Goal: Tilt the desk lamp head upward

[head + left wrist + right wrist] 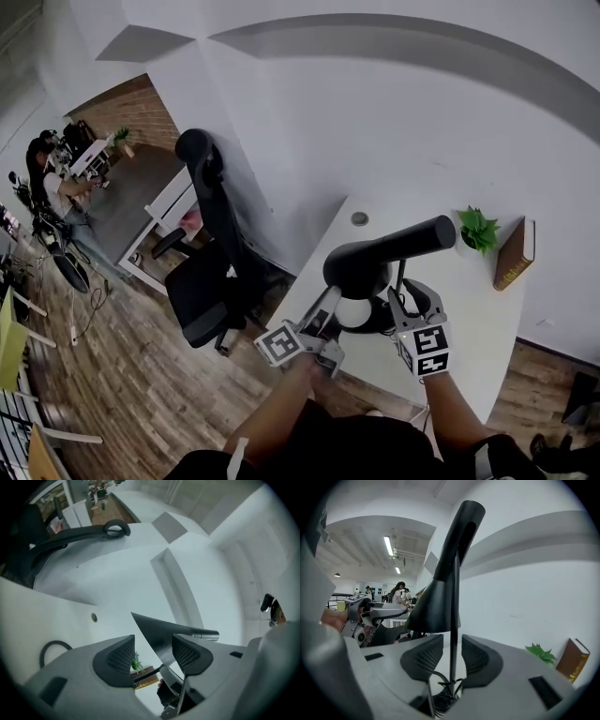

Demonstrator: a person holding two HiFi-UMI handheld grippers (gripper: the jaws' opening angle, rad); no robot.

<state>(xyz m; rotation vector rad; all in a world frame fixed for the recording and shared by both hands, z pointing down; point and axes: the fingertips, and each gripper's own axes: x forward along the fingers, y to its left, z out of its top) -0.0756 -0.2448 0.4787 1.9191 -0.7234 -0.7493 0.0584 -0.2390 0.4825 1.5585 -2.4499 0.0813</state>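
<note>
A black desk lamp stands on the white desk, its cone-shaped head tilted, with a white bulb showing underneath. My left gripper is just left of the shade, and in the left gripper view the shade's rim lies between and beyond its open jaws. My right gripper is at the lamp's right side. In the right gripper view the thin upright pole stands between the open jaws with a gap on each side. The lamp's cord is coiled at its base.
A small green plant and a brown book stand at the desk's far right, by the white wall. A round grommet sits at the back of the desk. A black office chair stands left of the desk. People sit at desks far left.
</note>
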